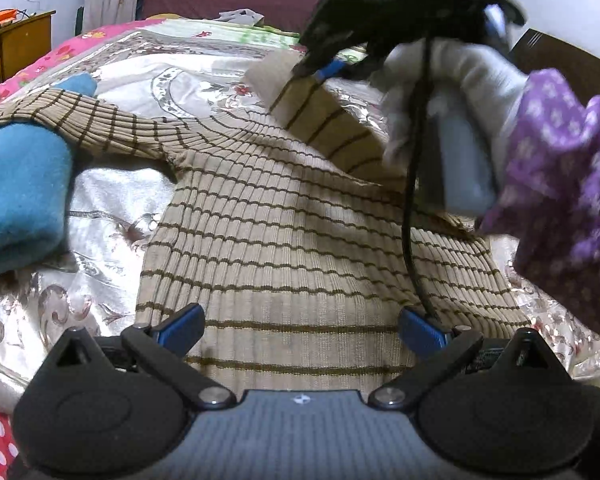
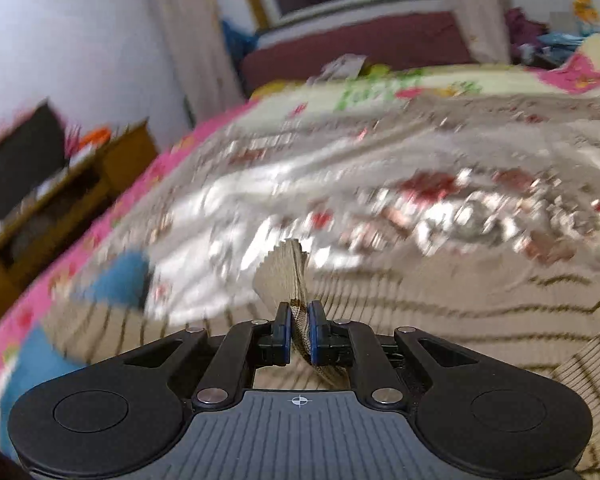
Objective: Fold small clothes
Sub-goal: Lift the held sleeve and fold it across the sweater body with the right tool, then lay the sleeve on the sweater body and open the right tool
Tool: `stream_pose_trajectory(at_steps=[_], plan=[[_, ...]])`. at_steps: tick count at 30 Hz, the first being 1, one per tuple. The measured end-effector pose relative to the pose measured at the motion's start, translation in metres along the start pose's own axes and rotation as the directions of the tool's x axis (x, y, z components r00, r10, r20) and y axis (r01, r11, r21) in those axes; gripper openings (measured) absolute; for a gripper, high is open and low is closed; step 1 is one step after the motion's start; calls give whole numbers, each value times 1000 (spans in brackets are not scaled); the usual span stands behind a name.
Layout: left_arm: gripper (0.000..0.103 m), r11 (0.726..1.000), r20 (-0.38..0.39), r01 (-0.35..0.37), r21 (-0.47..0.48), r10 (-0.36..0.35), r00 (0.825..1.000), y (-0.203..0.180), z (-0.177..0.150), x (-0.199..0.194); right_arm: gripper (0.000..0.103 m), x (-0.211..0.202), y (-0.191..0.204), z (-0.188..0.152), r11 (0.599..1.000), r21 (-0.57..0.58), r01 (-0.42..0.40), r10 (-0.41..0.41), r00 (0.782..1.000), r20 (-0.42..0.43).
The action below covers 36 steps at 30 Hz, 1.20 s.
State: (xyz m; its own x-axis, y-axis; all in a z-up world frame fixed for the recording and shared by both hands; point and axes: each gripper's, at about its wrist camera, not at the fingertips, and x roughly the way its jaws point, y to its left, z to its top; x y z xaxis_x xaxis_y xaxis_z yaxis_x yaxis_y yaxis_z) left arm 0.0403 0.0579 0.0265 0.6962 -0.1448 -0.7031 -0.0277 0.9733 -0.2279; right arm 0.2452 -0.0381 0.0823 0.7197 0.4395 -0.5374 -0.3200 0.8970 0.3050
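Observation:
A beige ribbed sweater (image 1: 284,216) with thin brown stripes lies spread on the bed, one sleeve stretching to the left. My left gripper (image 1: 300,330) stands open just above its lower part, nothing between the blue pads. In the left wrist view the right gripper (image 1: 320,70) is at the upper right, lifting a folded-over part of the sweater. In the blurred right wrist view my right gripper (image 2: 299,334) is shut on a pinched edge of the sweater (image 2: 286,276), which fans out above the pads.
A blue fleece garment (image 1: 18,184) lies at the left, beside the sleeve. The bed has a shiny silver floral cover (image 1: 112,208) and a pink edge. A person's gloved hand and purple patterned sleeve (image 1: 560,168) fill the right. A wooden cabinet (image 1: 16,48) stands far left.

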Motion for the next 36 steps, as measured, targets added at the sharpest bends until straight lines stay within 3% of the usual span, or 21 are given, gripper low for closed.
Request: stream_pose_trajectory(at_steps=[3, 7, 11, 17, 20, 23, 25, 27, 31, 36], plan=[[103, 1000, 3, -2, 14, 2, 1000, -3, -1, -1, 9, -2, -1, 4, 1000, -10, 7, -7, 1000, 22], [103, 1000, -3, -9, 21, 9, 1000, -4, -2, -1, 14, 23, 10, -27, 994, -79, -71, 58, 987, -149], [103, 999, -23, -32, 35, 32, 999, -6, -4, 2, 18, 42, 15, -48, 983, -66, -172, 147, 949, -280], [103, 999, -9, -15, 30, 15, 1000, -5, -3, 2, 28, 8, -2, -38, 976, -47, -213, 199, 958, -209], [103, 999, -12, -14, 33, 14, 1000, -6, -3, 3, 28, -17, -26, -33, 984, -70, -162, 149, 974, -170], [103, 999, -9, -16, 33, 17, 1000, -8, -2, 5, 28, -33, -69, -30, 996, -89, -2, -11, 989, -147], [103, 999, -2, -15, 34, 15, 1000, -10, 2, 5, 30, -42, -107, -28, 990, -65, 126, -134, 981, -138], [103, 999, 26, -14, 50, 13, 1000, -12, 11, 4, 31, -49, -137, -27, 981, -35, 193, -196, 972, -130], [103, 990, 79, -57, 127, 47, 996, -18, 39, 14, 31, -55, -171, -28, 969, -10, 247, -246, 961, -129], [103, 982, 71, -76, 174, 65, 995, -24, 73, 50, 31, -37, -181, -34, 969, 0, 247, -245, 959, -140]])
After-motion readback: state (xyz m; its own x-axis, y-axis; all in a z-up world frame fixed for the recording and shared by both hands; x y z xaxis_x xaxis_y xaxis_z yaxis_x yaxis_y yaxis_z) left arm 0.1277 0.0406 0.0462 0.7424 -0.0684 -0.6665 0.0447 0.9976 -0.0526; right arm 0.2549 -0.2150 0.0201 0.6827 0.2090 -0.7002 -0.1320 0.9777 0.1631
